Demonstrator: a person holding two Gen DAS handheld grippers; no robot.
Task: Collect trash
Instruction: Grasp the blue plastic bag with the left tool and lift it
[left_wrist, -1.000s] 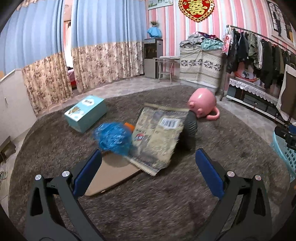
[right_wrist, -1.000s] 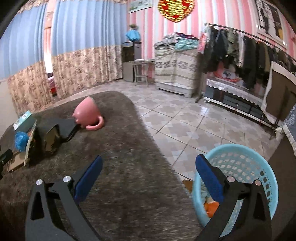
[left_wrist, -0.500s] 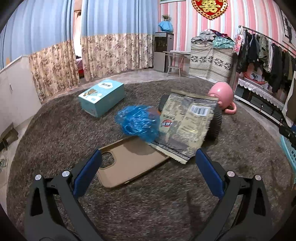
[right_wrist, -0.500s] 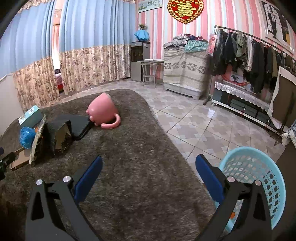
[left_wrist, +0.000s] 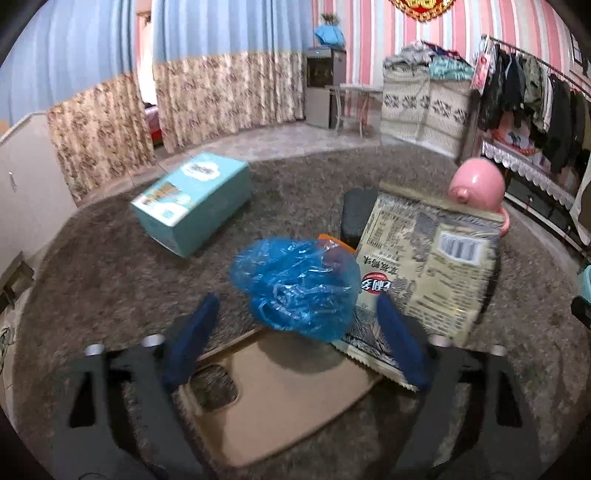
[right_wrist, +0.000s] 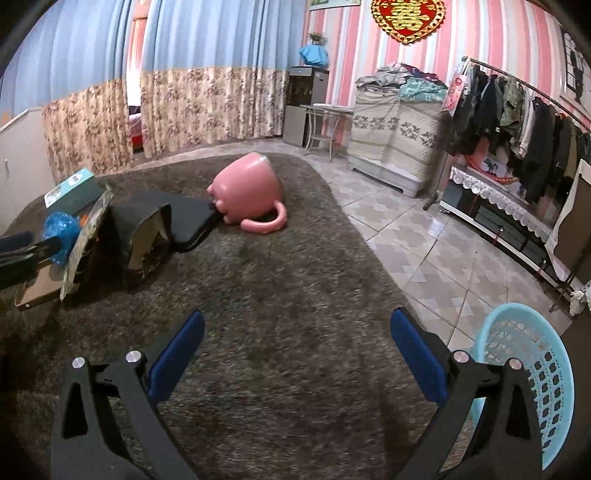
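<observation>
Your left gripper (left_wrist: 295, 325) is closing, its jaws either side of the crumpled blue wrapper (left_wrist: 295, 288) but not pressing it. The wrapper sits on a tan phone case (left_wrist: 280, 402), touching a snack packet (left_wrist: 428, 269). Your right gripper (right_wrist: 295, 350) stands released over bare carpet (right_wrist: 280, 288); the blue basket (right_wrist: 532, 373) is beside it.

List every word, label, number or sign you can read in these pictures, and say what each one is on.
"囍": the gold character on the red wall ornament.
Snack bag: a barcode, a red oval logo and blocks of Chinese print, all too blurred to read.
Teal box: an oval label and printing on top, too blurred to read.
Framed picture high on the wall: too small to read.
Nothing else carries legible text.
</observation>
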